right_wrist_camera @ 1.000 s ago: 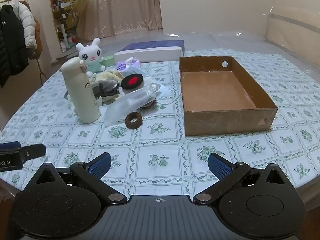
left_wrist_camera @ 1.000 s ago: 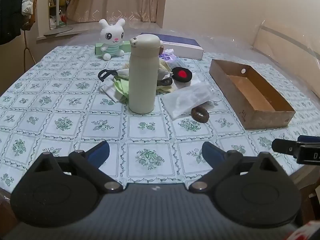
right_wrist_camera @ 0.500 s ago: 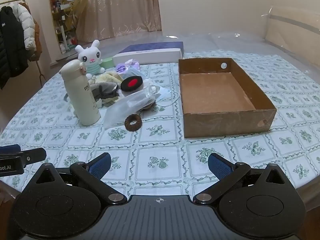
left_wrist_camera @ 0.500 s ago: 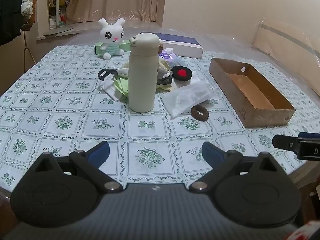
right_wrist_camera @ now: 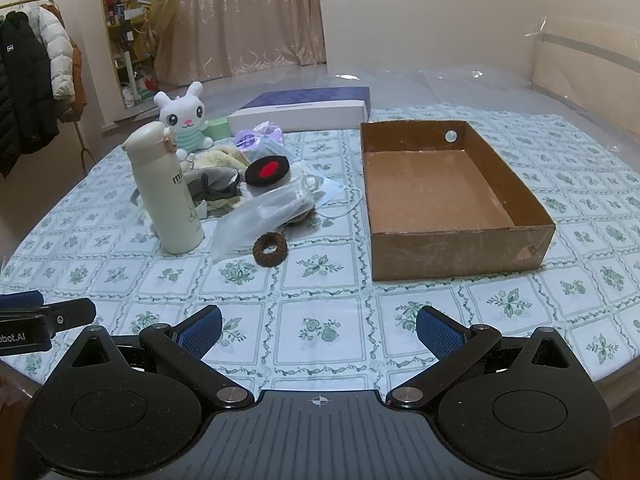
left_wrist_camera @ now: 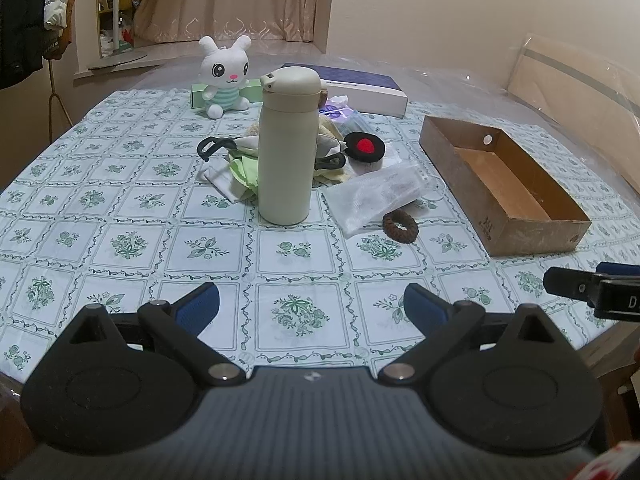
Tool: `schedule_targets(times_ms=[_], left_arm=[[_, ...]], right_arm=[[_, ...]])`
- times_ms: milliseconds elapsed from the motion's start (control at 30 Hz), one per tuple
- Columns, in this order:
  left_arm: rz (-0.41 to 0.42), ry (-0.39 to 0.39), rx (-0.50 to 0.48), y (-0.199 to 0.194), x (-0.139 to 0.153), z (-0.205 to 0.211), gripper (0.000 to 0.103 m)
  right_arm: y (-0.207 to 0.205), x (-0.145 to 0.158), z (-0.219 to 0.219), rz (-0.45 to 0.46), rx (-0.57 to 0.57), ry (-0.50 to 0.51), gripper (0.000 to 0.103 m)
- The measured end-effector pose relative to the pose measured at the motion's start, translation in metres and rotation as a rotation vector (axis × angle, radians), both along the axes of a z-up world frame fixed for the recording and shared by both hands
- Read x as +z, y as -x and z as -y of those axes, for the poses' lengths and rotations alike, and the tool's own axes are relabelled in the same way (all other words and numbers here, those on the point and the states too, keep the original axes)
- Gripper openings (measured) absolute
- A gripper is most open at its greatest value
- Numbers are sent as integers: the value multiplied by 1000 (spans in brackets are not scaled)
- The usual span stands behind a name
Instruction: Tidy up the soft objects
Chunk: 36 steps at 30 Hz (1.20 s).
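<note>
A heap of soft things lies mid-table: a brown scrunchie [left_wrist_camera: 400, 227] [right_wrist_camera: 270, 249], a clear plastic pouch [left_wrist_camera: 378, 194] [right_wrist_camera: 264, 216], a black pad with a red centre [left_wrist_camera: 365, 145] [right_wrist_camera: 267, 169], green and white cloths [left_wrist_camera: 236, 172] and a black strap [left_wrist_camera: 212, 146]. A white plush rabbit [left_wrist_camera: 226, 76] [right_wrist_camera: 183, 120] sits behind them. The empty cardboard box [left_wrist_camera: 504, 188] [right_wrist_camera: 448, 196] stands to the right. My left gripper [left_wrist_camera: 311, 307] and right gripper [right_wrist_camera: 319, 329] hover open and empty over the near table edge, well short of the heap.
A tall cream flask [left_wrist_camera: 287, 148] [right_wrist_camera: 168, 192] stands upright in front of the heap. A flat white and blue box [right_wrist_camera: 304, 110] and a small green box [left_wrist_camera: 200, 96] lie at the back. The floral tablecloth [left_wrist_camera: 132, 240] covers a round table. Coats hang at the left.
Both grippers have drawn back slightly from the table, so the objects look a little farther away. Nothing on the table has moved and both grippers stay open.
</note>
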<state>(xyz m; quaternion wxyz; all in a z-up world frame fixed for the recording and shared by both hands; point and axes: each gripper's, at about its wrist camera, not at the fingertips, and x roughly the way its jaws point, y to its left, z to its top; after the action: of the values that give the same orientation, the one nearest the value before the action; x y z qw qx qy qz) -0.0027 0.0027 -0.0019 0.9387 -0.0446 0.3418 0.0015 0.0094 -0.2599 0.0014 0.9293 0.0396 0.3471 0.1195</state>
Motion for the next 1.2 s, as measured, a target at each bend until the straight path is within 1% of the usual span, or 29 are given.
schedule_targets(times_ms=[1200], left_arm=[[-9,10,-4,-2,1,3,98]], right_arm=[[-1,-1,-2,3,4,3,102]])
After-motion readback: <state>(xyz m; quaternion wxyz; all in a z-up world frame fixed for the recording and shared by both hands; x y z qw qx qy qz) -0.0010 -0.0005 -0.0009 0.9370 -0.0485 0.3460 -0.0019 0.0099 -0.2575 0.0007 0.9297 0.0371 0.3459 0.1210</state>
